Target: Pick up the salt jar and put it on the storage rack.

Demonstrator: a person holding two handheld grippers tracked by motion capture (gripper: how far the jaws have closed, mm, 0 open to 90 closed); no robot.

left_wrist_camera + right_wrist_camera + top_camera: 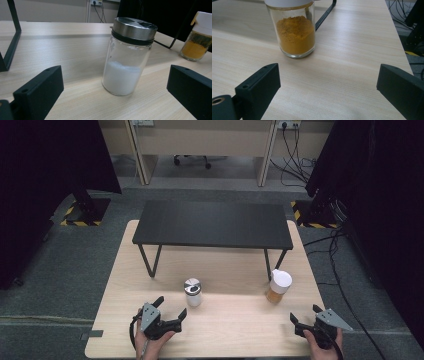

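A glass jar of white powder (192, 292) with a metal lid stands upright near the middle of the wooden table (230, 330). In the left gripper view this white powder jar (126, 58) is just ahead of the jaws, not between them. My left gripper (170, 309) is open and empty, close to the jar's near left. A glass jar of orange powder (278, 286) with a white cap stands to the right. In the right gripper view the orange jar (295, 32) sits ahead and left of the jaws. My right gripper (305, 314) is open and empty.
A low black shelf (212, 224) on thin metal legs spans the far half of the table; one leg (268, 264) stands just behind the orange jar. Grey carpet, cables and dark curtains surround the table.
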